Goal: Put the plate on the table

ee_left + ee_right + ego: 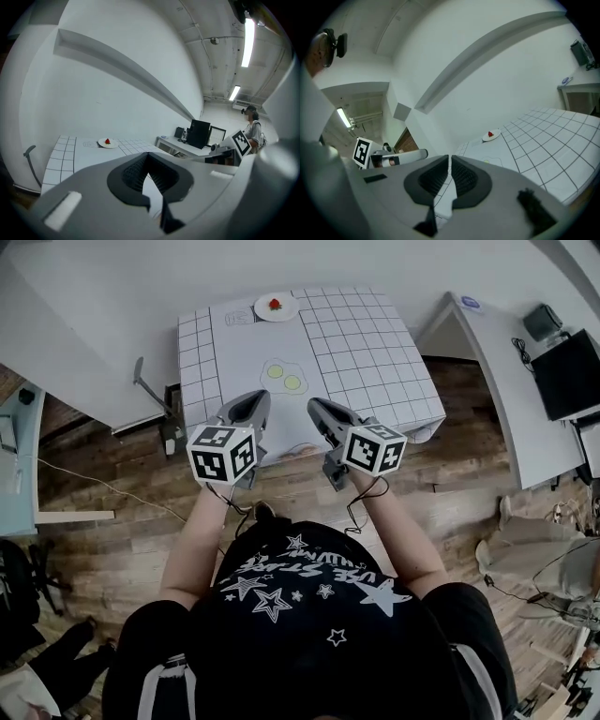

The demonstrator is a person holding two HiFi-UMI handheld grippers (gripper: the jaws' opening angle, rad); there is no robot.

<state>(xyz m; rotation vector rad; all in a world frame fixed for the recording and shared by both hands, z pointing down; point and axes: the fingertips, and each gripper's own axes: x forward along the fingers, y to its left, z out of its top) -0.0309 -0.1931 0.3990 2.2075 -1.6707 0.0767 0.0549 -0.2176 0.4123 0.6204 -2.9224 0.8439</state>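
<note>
A small white plate [276, 306] with a red strawberry on it sits at the far edge of the white, grid-printed table [375, 352]. The same plate [108, 143] shows far ahead in the left gripper view, and the plate [491, 135] shows again in the right gripper view. My left gripper [262, 400] and right gripper [315, 407] hover side by side over the table's near edge, well short of the plate. Both have their jaws shut with nothing between them. In their own views the left gripper [148, 157] and right gripper [450, 159] point across the table.
A fried-egg print [283, 377] marks the middle of the table. A long white desk with a dark monitor [567, 371] stands to the right, and another white desk [66, 343] to the left. A person [254, 129] stands beyond the monitors [199, 132]. Cables lie on the wooden floor [112, 521].
</note>
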